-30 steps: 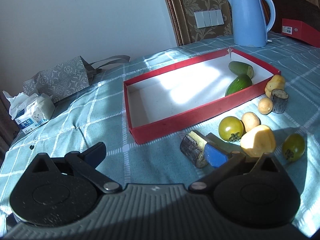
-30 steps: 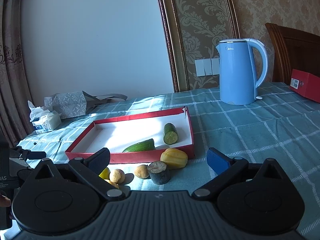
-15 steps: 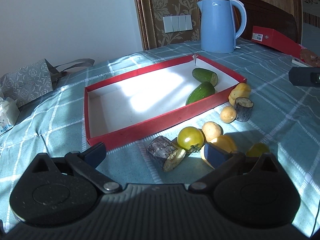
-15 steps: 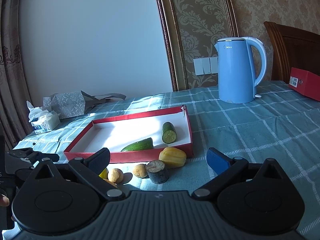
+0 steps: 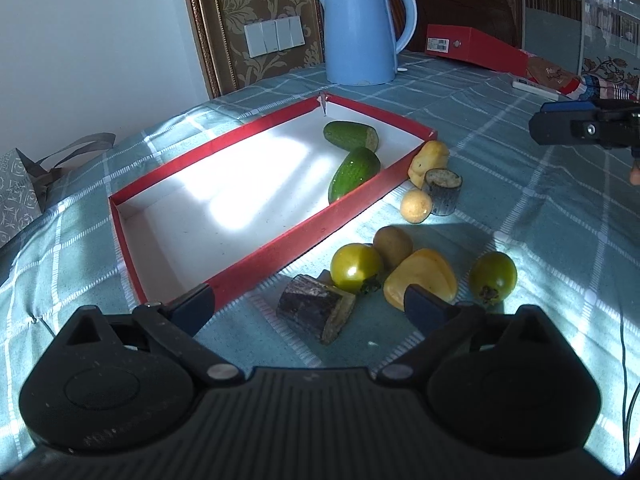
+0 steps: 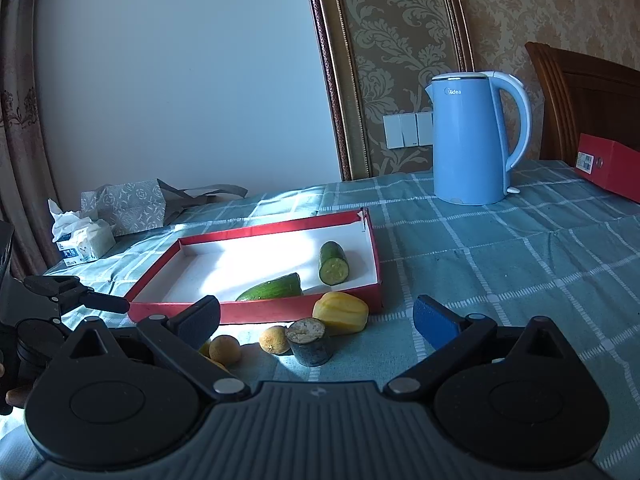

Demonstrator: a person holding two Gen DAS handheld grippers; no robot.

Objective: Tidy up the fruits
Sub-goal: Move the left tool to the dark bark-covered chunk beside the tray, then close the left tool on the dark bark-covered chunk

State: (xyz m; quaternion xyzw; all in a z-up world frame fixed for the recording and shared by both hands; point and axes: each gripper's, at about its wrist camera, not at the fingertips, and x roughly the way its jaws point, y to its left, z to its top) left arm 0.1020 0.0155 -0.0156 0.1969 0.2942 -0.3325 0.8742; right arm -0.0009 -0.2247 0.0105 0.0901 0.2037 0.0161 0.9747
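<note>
- Our left gripper (image 5: 306,306) hangs over the fruit beside the red tray (image 5: 256,272), jaws wide but closing, a dark stub (image 5: 314,312) between them, untouched.
- Our right gripper (image 6: 316,314) stands apart, empty.
- Two cucumber pieces (image 5: 354,168) lie in the tray; the tomatoes (image 5: 356,268) sit on the surface (image 5: 520,208).

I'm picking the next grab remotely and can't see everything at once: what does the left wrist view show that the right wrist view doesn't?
Only the left wrist view: two green tomatoes, a dark cut piece lying on its side between the left gripper's closing, still empty jaws, and a large yellow fruit.

Only the right wrist view: the tissue pack and the right gripper's own open jaws.

Both: the red tray holding two cucumber pieces, the upright dark stump, and the blue kettle.
</note>
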